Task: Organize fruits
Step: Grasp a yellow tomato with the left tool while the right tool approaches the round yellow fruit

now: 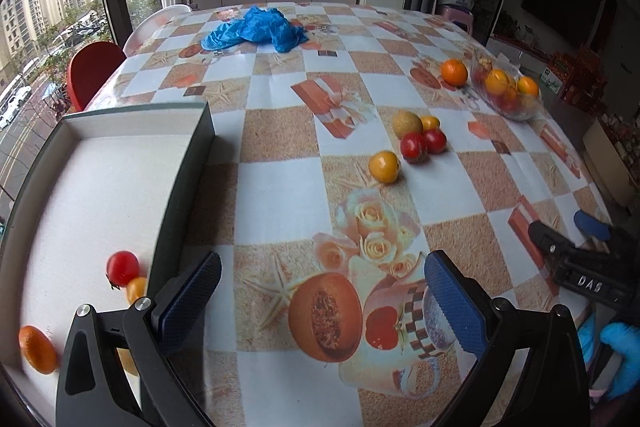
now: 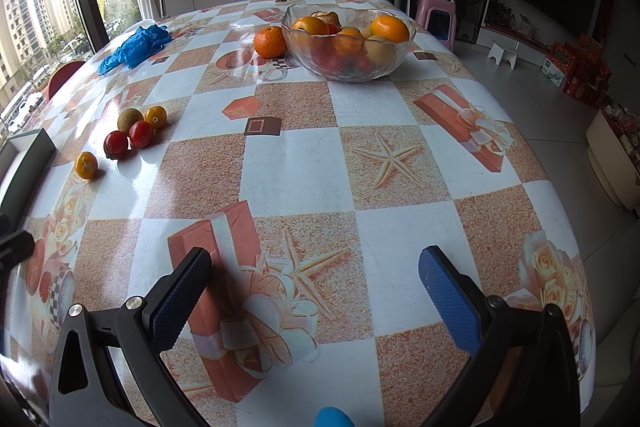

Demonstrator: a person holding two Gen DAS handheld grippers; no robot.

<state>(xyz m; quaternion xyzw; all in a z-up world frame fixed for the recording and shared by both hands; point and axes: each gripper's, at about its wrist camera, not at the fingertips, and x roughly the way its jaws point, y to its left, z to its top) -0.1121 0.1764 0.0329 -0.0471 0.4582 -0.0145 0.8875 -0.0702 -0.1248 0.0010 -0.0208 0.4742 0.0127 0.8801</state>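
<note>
White tray (image 1: 100,163) at left holds a red tomato (image 1: 122,267) and oranges; left tool (image 1: 320,291) spread wide, holding nothing. Mid-table (image 2: 296,163): five loose fruits (image 2: 141,133). Right tool (image 2: 316,287) likewise released. Far right, glass bowl (image 2: 348,67) of fruit.

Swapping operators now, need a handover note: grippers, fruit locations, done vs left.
Left gripper: open, empty, beside the box.
Right gripper: open, empty, over bare tablecloth.
Done: a red tomato and an orange lie in the box, with a small orange-yellow fruit or two.
Left: five small loose fruits mid-table, one orange beside the glass bowl, which holds more fruit.
</note>
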